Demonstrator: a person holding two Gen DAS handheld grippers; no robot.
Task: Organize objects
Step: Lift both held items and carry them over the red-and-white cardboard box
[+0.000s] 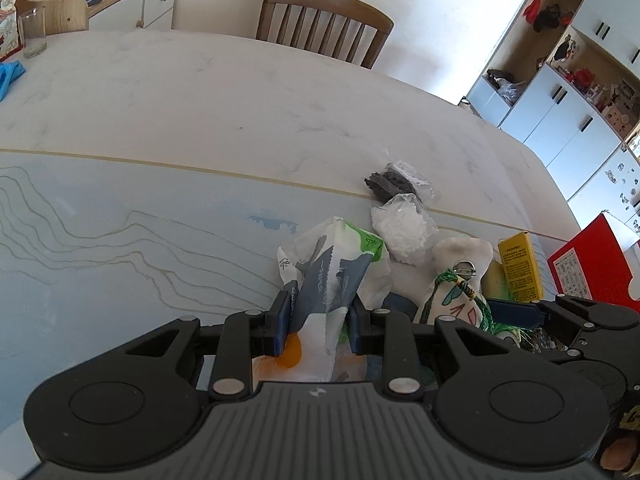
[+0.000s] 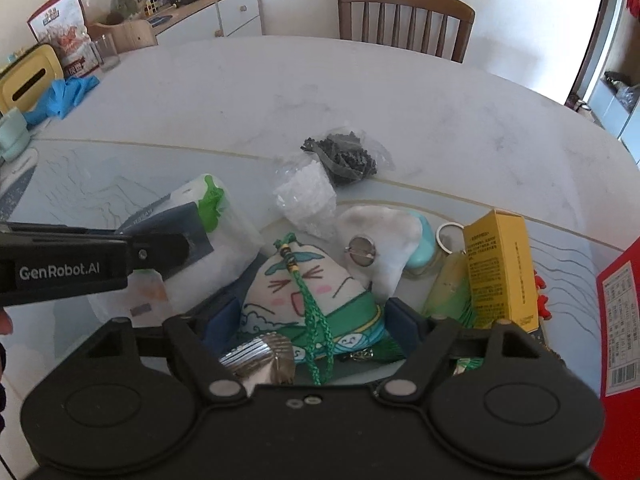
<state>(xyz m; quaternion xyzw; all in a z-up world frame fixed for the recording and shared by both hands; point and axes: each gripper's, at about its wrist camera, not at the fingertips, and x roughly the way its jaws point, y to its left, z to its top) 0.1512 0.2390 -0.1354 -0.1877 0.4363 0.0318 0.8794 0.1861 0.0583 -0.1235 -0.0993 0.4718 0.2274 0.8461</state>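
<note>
On a pale marble-patterned table (image 2: 280, 92) partly covered by a light blue mat with wavy contour lines (image 1: 100, 248), a clutter of small household items waits to be sorted. At far left in the right wrist view, a crumpled blue cloth (image 2: 64, 96) lies near a clear drinking glass (image 2: 106, 52). Nearer the middle, the left gripper (image 1: 320, 322) is clenched on a white plastic bag printed in grey, green and orange (image 1: 332, 276), its blue pads pressing the bag's sides. Just right of the bag, the right gripper (image 2: 316, 320) stands released, its dark blue fingers (image 2: 224, 316) spread to either side of a white-and-green fabric sachet with a cartoon face and green braided cord (image 2: 304, 292), not pinching it. A ribbed silver metal piece (image 2: 260, 356) sits at the near edge beside the sachet. Beyond, a clear packet of white beads (image 2: 304, 196) touches a clear packet of black toothed parts (image 2: 344, 156) on the far side. Farther right lie a white cloth patch bearing a round metal pin (image 2: 384, 232), a small teal-capped container (image 2: 420, 248), a metal key ring (image 2: 450, 232) and an upright yellow cardboard box with black print (image 2: 500, 264). A red printed carton (image 2: 620, 320) closes the right edge. A wooden slat-back chair (image 2: 404, 16) stands behind the table.
</note>
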